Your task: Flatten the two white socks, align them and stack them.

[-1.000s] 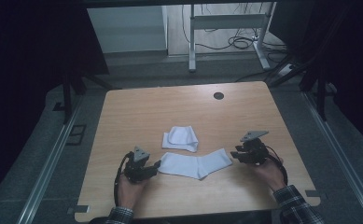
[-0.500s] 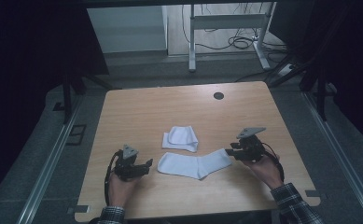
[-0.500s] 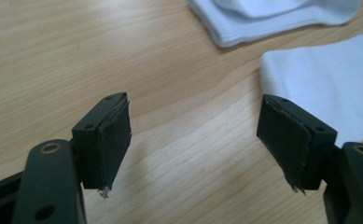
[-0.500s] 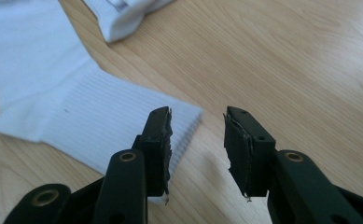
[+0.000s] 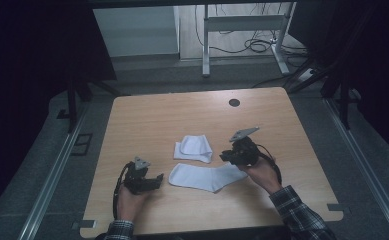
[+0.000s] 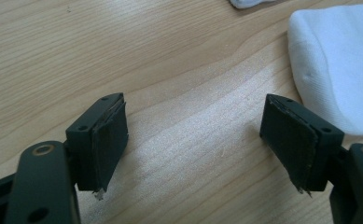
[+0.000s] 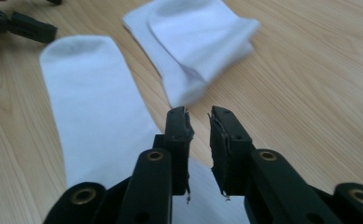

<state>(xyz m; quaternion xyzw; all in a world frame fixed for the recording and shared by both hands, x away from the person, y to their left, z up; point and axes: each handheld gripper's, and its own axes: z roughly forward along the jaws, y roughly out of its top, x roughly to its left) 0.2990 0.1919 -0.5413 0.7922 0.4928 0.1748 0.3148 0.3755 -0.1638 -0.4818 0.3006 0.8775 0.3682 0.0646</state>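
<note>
Two white socks lie on the wooden table [image 5: 147,120]. A flat sock [image 5: 204,177] stretches left to right, and a folded sock [image 5: 194,149] sits just behind it. My left gripper [image 5: 158,181] rests low by the flat sock's left end; its jaws have just been opening and stand open [image 6: 195,140] over bare wood, with the sock's rounded end [image 6: 338,65] to the right. My right gripper [image 5: 225,156] hovers over the flat sock's right end. Its jaws [image 7: 198,122] have just been closing to a narrow gap with nothing between them, pointing at the folded sock [image 7: 193,42] beyond the flat sock [image 7: 90,93].
A dark round hole [image 5: 234,102] sits in the table's far right part. Metal rails [image 5: 52,175] run along both sides. White table legs and cables [image 5: 242,35] stand on the floor beyond the far edge. The left gripper's jaws [image 7: 25,25] show at the right gripper view's top left.
My right hand has moved left and up, from beside the flat sock's right end to over it. My left hand has drawn back slightly from the sock's left end.
</note>
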